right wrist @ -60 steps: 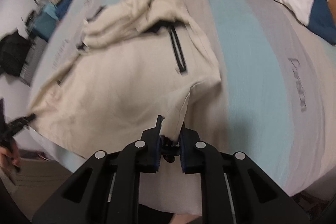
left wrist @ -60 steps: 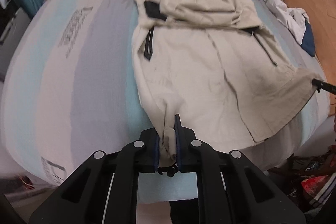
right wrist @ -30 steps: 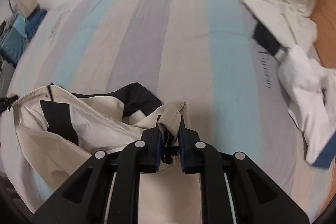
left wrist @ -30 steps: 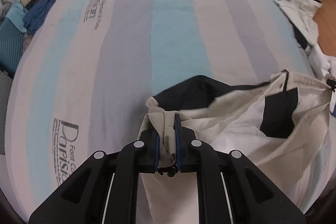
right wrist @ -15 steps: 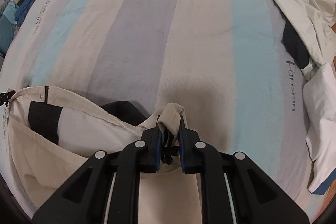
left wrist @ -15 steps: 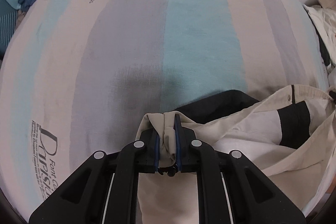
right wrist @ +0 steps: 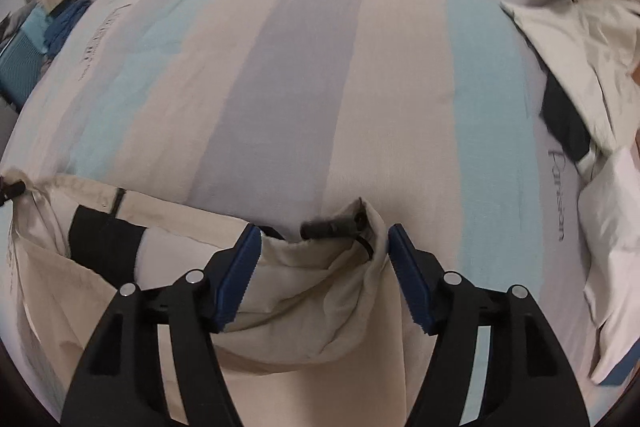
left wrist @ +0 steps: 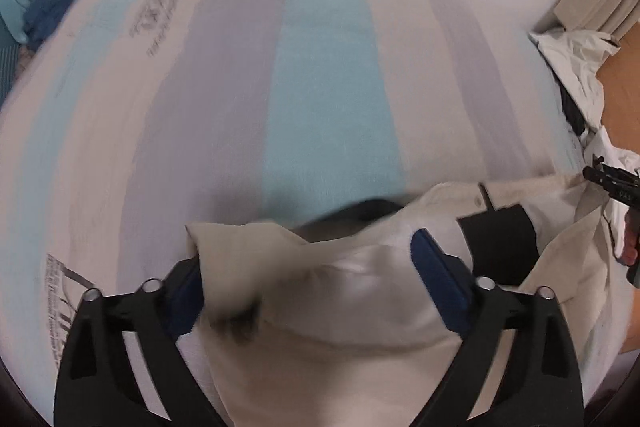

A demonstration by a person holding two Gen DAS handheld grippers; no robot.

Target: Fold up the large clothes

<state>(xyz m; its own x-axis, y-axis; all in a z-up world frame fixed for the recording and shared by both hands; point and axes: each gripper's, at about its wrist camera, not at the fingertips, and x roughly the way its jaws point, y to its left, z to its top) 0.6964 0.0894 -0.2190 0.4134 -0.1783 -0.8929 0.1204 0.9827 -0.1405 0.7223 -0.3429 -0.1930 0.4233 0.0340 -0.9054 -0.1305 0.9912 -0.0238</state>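
A beige jacket [left wrist: 360, 307] with black patches lies on the striped bed [left wrist: 332, 87], folded over on itself. My left gripper [left wrist: 308, 267] is open, its blue pads wide apart, with the jacket's folded edge lying loose between them. My right gripper [right wrist: 322, 239] is open too, over the other corner of the jacket [right wrist: 320, 287], where a black drawcord toggle [right wrist: 332, 225] sticks out. The tip of the right gripper also shows at the right edge of the left wrist view [left wrist: 612, 181].
A heap of white, beige and dark clothes [right wrist: 580, 67] lies at the right side of the bed. Blue and teal things [left wrist: 44, 7] sit past the far left corner. Wooden floor [left wrist: 620, 99] shows on the right. A pale wall stands behind the bed.
Both grippers have opened and let go of the jacket's hem corners, which they carried forward over the jacket. The fabric now rests on the bed between the open fingers.
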